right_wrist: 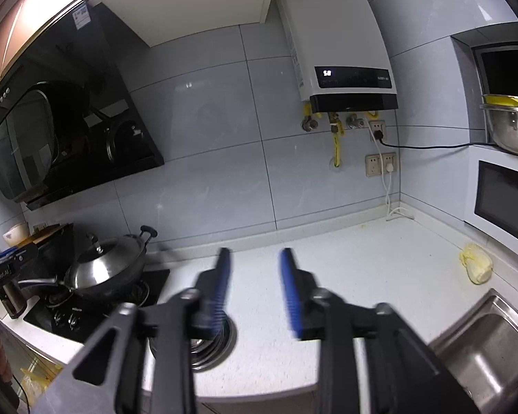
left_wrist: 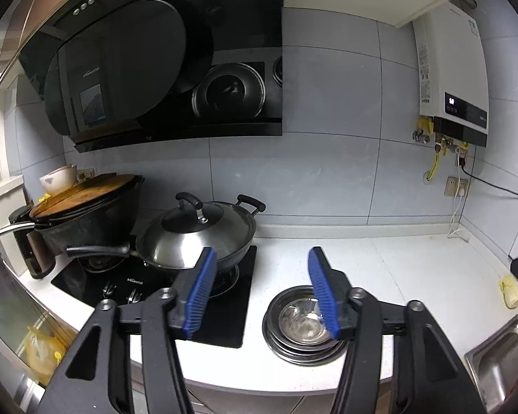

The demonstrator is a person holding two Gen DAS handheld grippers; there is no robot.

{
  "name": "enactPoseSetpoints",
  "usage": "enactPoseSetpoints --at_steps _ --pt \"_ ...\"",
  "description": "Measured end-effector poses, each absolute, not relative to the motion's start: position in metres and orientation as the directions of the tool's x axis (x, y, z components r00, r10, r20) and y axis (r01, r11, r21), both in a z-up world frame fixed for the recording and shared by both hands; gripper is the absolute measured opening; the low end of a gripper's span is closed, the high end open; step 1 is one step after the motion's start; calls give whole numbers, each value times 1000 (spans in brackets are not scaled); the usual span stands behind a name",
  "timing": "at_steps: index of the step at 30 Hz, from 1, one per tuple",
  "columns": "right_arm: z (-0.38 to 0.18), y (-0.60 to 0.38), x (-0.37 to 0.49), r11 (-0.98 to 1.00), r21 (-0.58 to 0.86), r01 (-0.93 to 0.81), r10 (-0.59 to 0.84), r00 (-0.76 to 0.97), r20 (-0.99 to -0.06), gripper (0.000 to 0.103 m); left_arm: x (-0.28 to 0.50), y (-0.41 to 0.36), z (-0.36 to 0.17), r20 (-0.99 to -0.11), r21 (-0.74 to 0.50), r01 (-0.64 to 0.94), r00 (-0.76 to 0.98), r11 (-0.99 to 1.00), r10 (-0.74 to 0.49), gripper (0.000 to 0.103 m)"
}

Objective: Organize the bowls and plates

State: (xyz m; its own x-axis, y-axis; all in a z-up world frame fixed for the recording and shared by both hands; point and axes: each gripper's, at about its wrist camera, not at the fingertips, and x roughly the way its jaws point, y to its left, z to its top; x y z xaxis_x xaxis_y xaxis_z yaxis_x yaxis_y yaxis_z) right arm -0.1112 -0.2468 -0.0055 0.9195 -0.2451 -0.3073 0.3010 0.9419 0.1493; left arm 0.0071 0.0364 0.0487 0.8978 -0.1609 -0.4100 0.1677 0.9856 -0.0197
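Both grippers hang above the white desk (left_wrist: 362,262) with their blue jaws apart and nothing between them: the left gripper (left_wrist: 260,258) and the right gripper (right_wrist: 255,258). Below them, a stack of shiny metal bowls (left_wrist: 298,327) sits on the desk, just beside the black stove (left_wrist: 224,310).

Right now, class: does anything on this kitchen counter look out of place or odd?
Yes. A crumpled yellow lump lies loose on the white counter near the sink; what it is cannot be told. A bowl sits on a wooden board across a black pot. The steel dish stack looks tidy.
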Motion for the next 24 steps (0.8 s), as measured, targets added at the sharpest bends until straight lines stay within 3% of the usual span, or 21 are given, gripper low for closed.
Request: enactPoseSetpoints --at_steps 5,8,9,13,24 --pt "0 -237 -128 939 152 308 -253 920 -299 46 -6 53 56 -386 -43 162 907 986 -166 69" --pt "4 -231 -137 941 151 302 -250 924 -289 48 -17 59 61 -356 -38 174 918 984 -176 88" --pt "4 -229 -139 942 152 300 -249 925 -288 52 -20 60 62 -347 -34 170 922 985 -171 102" --pt "4 -222 -141 940 148 307 -252 919 -302 63 -27 65 66 -316 -4 155 937 988 -148 102" --pt "2 -217 -151 924 144 354 -300 906 -300 64 -24 80 60 -341 -16 161 927 987 -157 102"
